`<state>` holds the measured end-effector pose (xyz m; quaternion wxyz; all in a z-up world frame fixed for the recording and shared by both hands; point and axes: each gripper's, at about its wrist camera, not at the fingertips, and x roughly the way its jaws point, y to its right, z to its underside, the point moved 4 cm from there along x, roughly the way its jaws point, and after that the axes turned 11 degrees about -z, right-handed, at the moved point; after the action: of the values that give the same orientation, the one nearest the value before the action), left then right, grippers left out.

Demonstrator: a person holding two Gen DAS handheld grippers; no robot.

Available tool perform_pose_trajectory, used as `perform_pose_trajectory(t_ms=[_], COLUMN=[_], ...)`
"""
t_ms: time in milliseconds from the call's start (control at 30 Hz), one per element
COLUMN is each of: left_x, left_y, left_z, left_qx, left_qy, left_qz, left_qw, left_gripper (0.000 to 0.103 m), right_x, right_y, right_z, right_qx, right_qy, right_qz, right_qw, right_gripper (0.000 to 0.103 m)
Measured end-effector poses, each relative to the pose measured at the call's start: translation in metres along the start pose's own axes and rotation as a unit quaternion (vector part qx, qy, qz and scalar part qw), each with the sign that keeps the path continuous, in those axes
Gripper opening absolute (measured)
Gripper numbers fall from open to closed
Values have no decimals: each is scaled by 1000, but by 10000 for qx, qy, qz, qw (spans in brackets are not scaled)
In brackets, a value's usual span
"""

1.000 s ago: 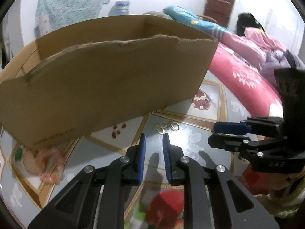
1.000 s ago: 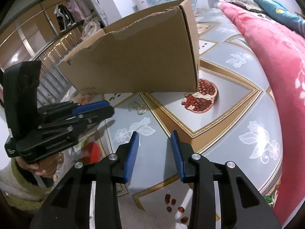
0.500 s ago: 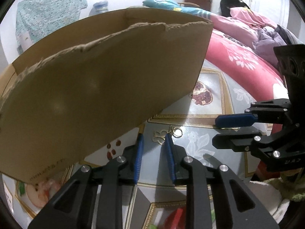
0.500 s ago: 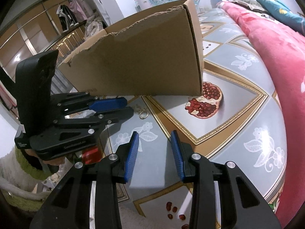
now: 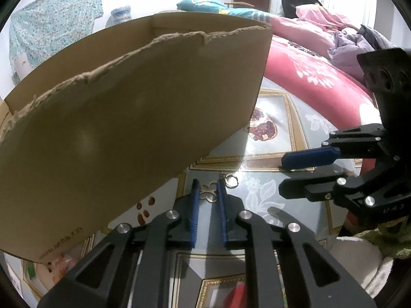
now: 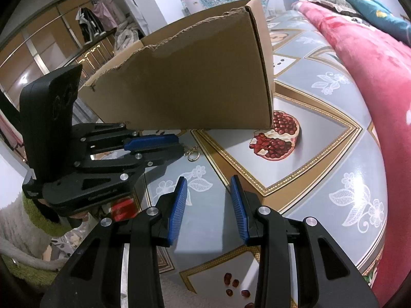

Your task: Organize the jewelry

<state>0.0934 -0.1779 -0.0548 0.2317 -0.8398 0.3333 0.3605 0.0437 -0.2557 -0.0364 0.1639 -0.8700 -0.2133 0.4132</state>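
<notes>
A small gold jewelry piece with chained rings [image 5: 208, 190] lies on the patterned cloth in front of the cardboard box [image 5: 123, 133]. My left gripper [image 5: 207, 182] points down at it. Its jaws are closing, and the gold piece lies between the blue fingertips without being clearly pinched. One gold ring [image 5: 232, 181] sticks out just right of the tips. In the right wrist view the left gripper [image 6: 181, 145] reaches in from the left, and the ring [image 6: 193, 156] shows past its tips. My right gripper [image 6: 208, 181] hovers open and empty over the cloth, nearer than the jewelry.
The tall box [image 6: 195, 82] with a torn top edge stands right behind the jewelry. The cloth [image 6: 321, 159] bears a printed pomegranate [image 6: 276, 138]. A red blanket [image 6: 359, 64] runs along the right. A person [image 5: 292, 2] lies far back. A green-and-white sleeve [image 6: 25, 205] holds the left gripper.
My left gripper moved forward and down to the gold jewelry and rolled a little; its jaws widened, then narrowed around the piece. The right gripper stayed where it was.
</notes>
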Motion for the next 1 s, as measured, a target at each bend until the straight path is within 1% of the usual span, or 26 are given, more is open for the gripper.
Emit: perform_pose_trajectory(t_ms=[167,400,733,1000], left_x=[-6,-15,-32,-40], left_y=[-1,-8,-20,-24], left_z=[6,19,26,28], left_qx=[-102,-471,-985,-1119], left_qy=[-19,-56,48,109], left_qz=[-57,-91,-31,-77], left_qw=[9999,9988,9951,9936], left_gripper=[13,13,13,13], right_x=[0,1,0,-1], right_y=[0,1,-4,-9], right_z=[0,0,0,-1], right_qx=[-7,5,-5,-64], right_qy=[-7,-9,13,35], right_qz=[6,10,30,9], right_qw=[10000,10000,10000,10000], right_gripper=[34,34,34,34])
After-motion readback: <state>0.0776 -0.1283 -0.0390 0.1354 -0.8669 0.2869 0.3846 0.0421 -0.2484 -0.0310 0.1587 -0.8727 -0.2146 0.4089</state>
